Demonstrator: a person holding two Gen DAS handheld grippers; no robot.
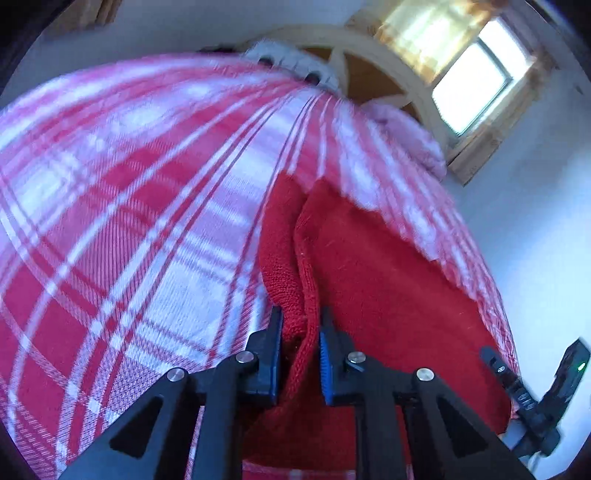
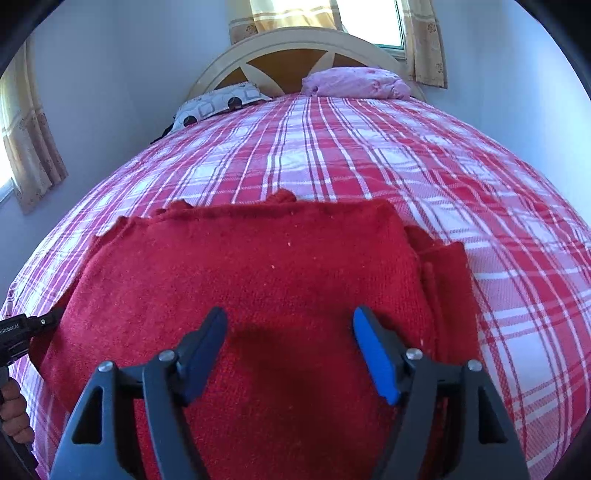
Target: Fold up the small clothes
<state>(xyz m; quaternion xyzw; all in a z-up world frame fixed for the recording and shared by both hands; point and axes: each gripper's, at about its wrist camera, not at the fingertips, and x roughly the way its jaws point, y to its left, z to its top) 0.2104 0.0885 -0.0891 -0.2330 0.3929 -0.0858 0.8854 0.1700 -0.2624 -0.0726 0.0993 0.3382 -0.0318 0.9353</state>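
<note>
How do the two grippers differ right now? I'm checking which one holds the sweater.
The left gripper is shut on a raised fold of the red sweater; the right gripper is open, holding nothing. The left sits at the sweater's edge; the right hovers above its middle. Both have blue pads.

A solid red knit garment [image 2: 240, 280] lies on a red-and-white plaid bedspread [image 2: 369, 155]. One pillow [image 2: 354, 83] is pink; another [image 2: 218, 103] is white with dark circles. Tan curtains [image 2: 424, 40] hang.

a home bedroom. a bed [image 2: 332, 147] with a red plaid cover fills the view, 2 pillows [image 2: 354, 83] against its arched headboard [image 2: 295, 40]. curtains [image 2: 424, 40] frame the window [image 2: 369, 18].
</note>
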